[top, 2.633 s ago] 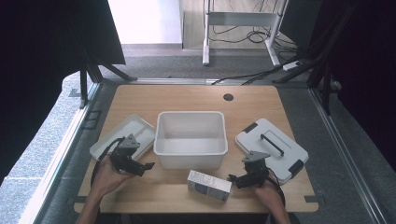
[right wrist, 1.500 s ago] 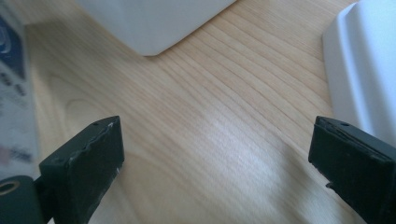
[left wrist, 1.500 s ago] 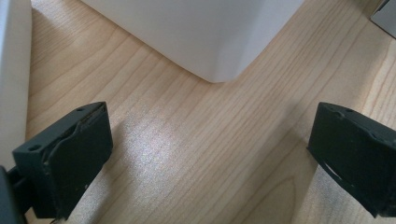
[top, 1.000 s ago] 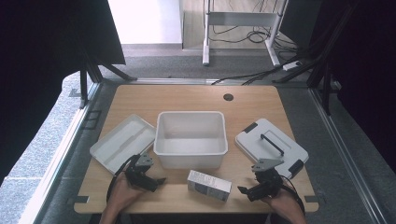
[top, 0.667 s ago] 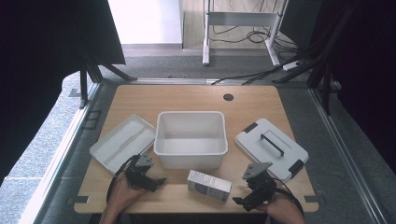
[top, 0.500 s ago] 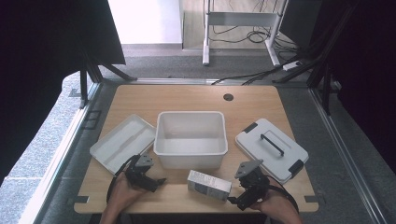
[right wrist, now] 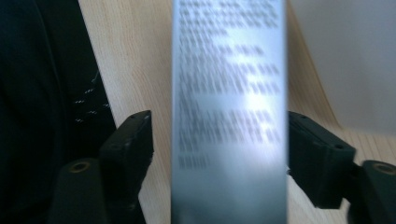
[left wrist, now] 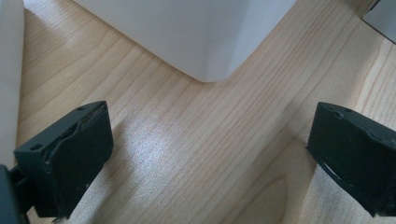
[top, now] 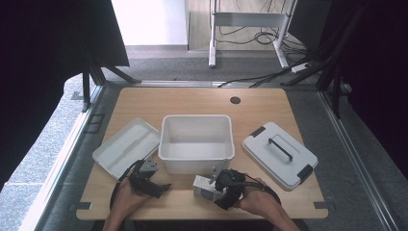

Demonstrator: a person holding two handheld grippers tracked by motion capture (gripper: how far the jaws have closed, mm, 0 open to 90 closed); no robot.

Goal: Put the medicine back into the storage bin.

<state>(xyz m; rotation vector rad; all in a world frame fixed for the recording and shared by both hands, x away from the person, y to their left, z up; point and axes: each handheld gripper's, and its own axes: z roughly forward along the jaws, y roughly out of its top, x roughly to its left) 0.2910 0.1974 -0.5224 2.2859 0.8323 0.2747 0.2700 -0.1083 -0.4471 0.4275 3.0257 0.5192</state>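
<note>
A small silver-grey box with printed text lies on the wooden table near the front edge, just in front of the white bin. My right gripper reaches it from the right. In the right gripper view the box stands between the jaws of the right gripper. The jaws have just been closing; the right pad meets the box and a gap shows at the left pad. My left gripper rests open over bare wood by the bin's front left corner, with nothing between the jaws of the left gripper.
A grey lid with a black handle lies right of the bin. A flat white tray lies to its left, and its edge sits close beside my left jaw. A cable hole is at the back.
The right hand has moved left from beside the grey lid to the box, and its jaws now straddle the box. The left hand has stayed put.
</note>
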